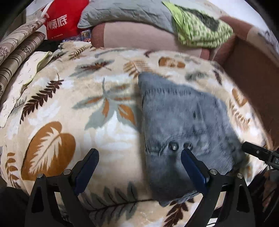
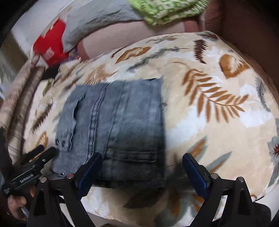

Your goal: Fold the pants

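- The pants (image 2: 111, 129) are grey-blue denim, already folded into a compact rectangle lying flat on the leaf-print blanket (image 2: 218, 111), roughly in its middle, with the waistband and its two rivets (image 2: 59, 142) facing the viewer's end.
- Handling guess: denim in a stack like this looks fairly heavy and stiffish for cloth, not slippery, nothing fragile. It should hold a crease, but the layers can slide off each other if only the top one gets pinched.
- Best place to take hold is probably the near corners of the stack, biting through all the layers at the waistband edge, one gripper per corner. The thick seams there give something to grab.
- The left gripper (image 1: 139, 161) hovers over the near end of the pants, fingers spread wide, holding nothing; its right finger is above the denim and its left one above bare blanket.
- The right gripper (image 2: 142, 165) is the same deal: fingers wide apart over the near edge of the pants, empty.
- The plush blanket looks soft and squishy, so pressing down near the pants will sink rather than give a firm pinch.
- Beyond the pants, toward the far side, sit a lime-green cloth (image 1: 200, 29), a grey quilted pillow (image 1: 125, 12) and a red bag (image 1: 64, 19).
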A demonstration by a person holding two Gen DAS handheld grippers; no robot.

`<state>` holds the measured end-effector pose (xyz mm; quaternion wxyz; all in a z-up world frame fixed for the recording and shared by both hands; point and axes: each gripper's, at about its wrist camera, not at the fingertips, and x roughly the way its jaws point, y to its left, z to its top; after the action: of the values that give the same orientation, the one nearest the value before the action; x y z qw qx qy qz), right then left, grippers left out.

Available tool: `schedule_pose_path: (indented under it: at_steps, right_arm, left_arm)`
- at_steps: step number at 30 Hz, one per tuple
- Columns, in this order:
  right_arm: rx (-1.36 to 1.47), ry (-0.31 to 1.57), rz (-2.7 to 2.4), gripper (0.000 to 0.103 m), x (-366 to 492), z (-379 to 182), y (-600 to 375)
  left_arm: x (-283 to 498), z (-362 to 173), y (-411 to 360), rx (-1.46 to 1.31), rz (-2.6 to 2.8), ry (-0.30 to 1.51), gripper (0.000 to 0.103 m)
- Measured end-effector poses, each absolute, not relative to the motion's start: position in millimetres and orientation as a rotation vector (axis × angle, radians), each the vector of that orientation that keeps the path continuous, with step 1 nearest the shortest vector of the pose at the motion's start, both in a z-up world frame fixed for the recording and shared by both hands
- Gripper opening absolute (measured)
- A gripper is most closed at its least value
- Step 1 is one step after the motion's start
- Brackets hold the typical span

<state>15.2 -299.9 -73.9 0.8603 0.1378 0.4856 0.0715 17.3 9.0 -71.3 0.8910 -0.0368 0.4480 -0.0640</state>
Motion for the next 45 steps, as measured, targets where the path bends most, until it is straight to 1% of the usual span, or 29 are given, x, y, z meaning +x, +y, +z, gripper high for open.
schedule_pose_path:
  at_steps: [2, 6, 9, 15, 23, 27, 30, 31, 32, 33, 34, 35, 36, 37, 38, 39, 40, 41, 45]
  right_arm:
    - [0.402, 1.027, 0.182, 0.094, 21, -76, -324]
    - [0.604, 1.051, 0.320, 0.094, 38, -82, -355]
    - [0.669, 1.101, 0.403, 0.094, 54, -93, -356]
    - [0.722, 1.163, 0.490, 0.094, 76, -103, -345]
    - [0.682, 1.217, 0.470, 0.094, 93, -114, -337]
    - [0.697, 1.238, 0.421, 0.094, 99, -120, -341]
    - [0.703, 1.268, 0.475, 0.094, 105, -125, -326]
    - [0.691, 1.285, 0.479, 0.094, 107, -127, -318]
    - [0.673, 1.292, 0.482, 0.093, 107, -126, -310]
    - [0.657, 1.293, 0.500, 0.086, 106, -123, -304]
    - [0.658, 1.291, 0.510, 0.071, 106, -121, -302]
    - [0.650, 1.286, 0.508, 0.063, 105, -118, -301]
    - [0.629, 1.291, 0.493, 0.046, 105, -120, -300]
    - [0.611, 1.316, 0.473, 0.039, 107, -127, -300]
    - [0.616, 1.324, 0.470, 0.038, 107, -132, -298]
    - [0.604, 1.320, 0.460, 0.035, 106, -132, -296]
    - [0.572, 1.308, 0.454, 0.024, 104, -126, -292]
    - [0.513, 1.279, 0.454, 0.022, 99, -114, -284]
    - [0.409, 1.162, 0.471, 0.020, 88, -65, -258]
  left_arm:
    - [25, -66, 14, -0.092, -0.118, 0.921, 0.095]
    - [47, -71, 12, -0.074, -0.089, 0.976, 0.095]
    - [52, -72, 8, -0.056, -0.061, 0.988, 0.095]
    - [61, -74, 1, -0.017, -0.066, 0.995, 0.095]
    - [74, -81, -4, -0.040, -0.102, 1.023, 0.095]
    - [85, -86, -1, -0.172, -0.188, 1.061, 0.095]
    - [102, -112, -5, -0.360, -0.337, 1.203, 0.095]
    - [103, -112, -7, -0.356, -0.332, 1.196, 0.095]
    - [103, -109, -11, -0.332, -0.346, 1.184, 0.091]
    - [102, -107, -14, -0.328, -0.380, 1.175, 0.080]
    - [101, -106, -16, -0.320, -0.395, 1.179, 0.065]
    - [101, -106, -17, -0.304, -0.378, 1.179, 0.056]
    - [101, -106, -17, -0.295, -0.376, 1.182, 0.052]
    - [102, -106, -15, -0.299, -0.378, 1.182, 0.044]
    - [102, -106, -13, -0.306, -0.374, 1.188, 0.037]
    - [102, -104, -12, -0.307, -0.378, 1.186, 0.033]
    - [101, -99, -11, -0.294, -0.384, 1.171, 0.023]
    - [98, -91, -14, -0.254, -0.383, 1.143, 0.019]
    - [86, -47, -12, -0.157, -0.368, 0.988, 0.018]
